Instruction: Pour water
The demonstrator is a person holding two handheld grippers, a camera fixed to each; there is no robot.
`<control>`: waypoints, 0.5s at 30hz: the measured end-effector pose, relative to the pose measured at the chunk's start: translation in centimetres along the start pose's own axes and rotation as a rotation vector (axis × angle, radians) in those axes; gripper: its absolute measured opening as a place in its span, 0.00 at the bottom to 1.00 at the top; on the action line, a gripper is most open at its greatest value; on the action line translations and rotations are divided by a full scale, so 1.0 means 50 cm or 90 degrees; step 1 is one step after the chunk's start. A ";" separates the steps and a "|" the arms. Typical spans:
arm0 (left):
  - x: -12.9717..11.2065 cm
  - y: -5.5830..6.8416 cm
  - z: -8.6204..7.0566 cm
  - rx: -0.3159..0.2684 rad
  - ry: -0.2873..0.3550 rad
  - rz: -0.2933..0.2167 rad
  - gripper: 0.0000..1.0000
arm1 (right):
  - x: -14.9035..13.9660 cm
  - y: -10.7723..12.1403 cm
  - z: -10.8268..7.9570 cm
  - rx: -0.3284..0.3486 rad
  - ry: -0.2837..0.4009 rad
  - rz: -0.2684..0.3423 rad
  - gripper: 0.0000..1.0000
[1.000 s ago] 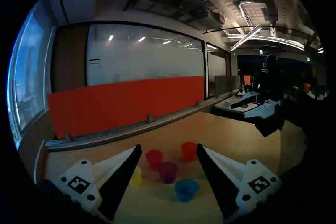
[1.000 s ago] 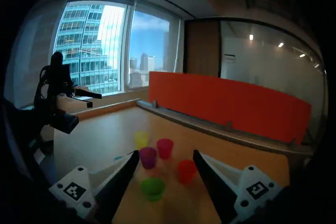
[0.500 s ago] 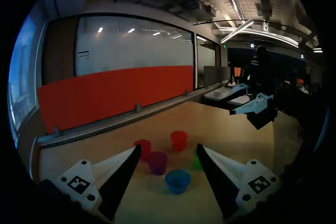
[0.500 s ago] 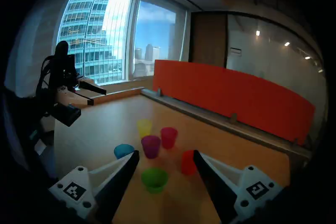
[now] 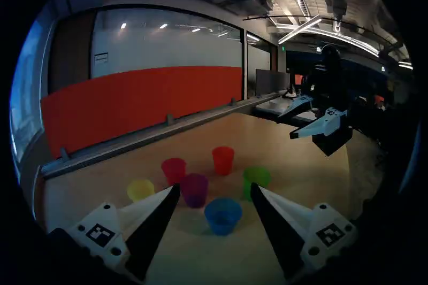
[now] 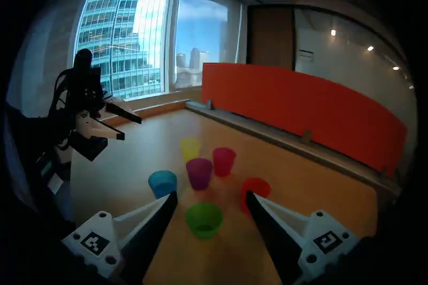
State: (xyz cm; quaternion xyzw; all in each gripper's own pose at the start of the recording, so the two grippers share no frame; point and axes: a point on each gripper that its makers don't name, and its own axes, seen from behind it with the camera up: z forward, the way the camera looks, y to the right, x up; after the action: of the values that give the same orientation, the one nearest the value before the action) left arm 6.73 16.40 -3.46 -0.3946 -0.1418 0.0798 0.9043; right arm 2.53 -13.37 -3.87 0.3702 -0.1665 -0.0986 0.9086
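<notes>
While both grippers hang over the table (image 5: 310, 178), six cups stand upright on it in a loose bunch, so I'll use the purple cup (image 5: 195, 189) as the anchor for everything. In the left gripper view, the left gripper (image 5: 214, 189) has its jaws spread wide and isn't gripping anything. The blue cup (image 5: 222, 214) is just this side of the purple cup, lined up between the two fingers. The pink cup (image 5: 174, 169) is just behind the purple one, the red cup (image 5: 222, 159) is behind and to its right, the green cup (image 5: 256, 178) is off to its right, and the yellow cup (image 5: 140, 189) is to its left. Well beyond the purple cup and off to the right, the right gripper (image 5: 285, 127) is held up above the table, fingers apart. In the right gripper view, the right gripper (image 6: 211, 197) is also wide open and holding nothing. From this side the purple cup (image 6: 199, 172) has the green cup (image 6: 204, 220) nearest the camera, blue (image 6: 162, 182) to its left, red (image 6: 255, 187) to its right, with yellow (image 6: 190, 148) and pink (image 6: 223, 160) behind it. The left gripper (image 6: 131, 130) hovers well left of the purple cup, in front of the window (image 6: 134, 39). An orange partition (image 6: 299, 103) runs along the table edge behind the cups. Can't tell if any cup has water in it.
</notes>
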 end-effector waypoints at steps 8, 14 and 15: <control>-0.042 0.002 0.018 -0.008 -0.024 0.004 0.98 | -0.038 0.002 0.021 0.004 -0.021 0.006 0.99; -0.074 0.005 0.031 -0.012 -0.042 0.008 0.98 | -0.066 0.005 0.036 0.005 -0.036 0.012 0.99; -0.079 0.005 0.033 -0.013 -0.044 0.008 0.98 | -0.070 0.005 0.038 0.005 -0.038 0.013 0.99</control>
State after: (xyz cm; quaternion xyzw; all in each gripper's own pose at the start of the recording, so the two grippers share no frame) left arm 2.45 16.71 -3.35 -0.4015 -0.1715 0.0974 0.8943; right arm -1.41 -13.36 -3.22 0.3687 -0.1979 -0.1001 0.9027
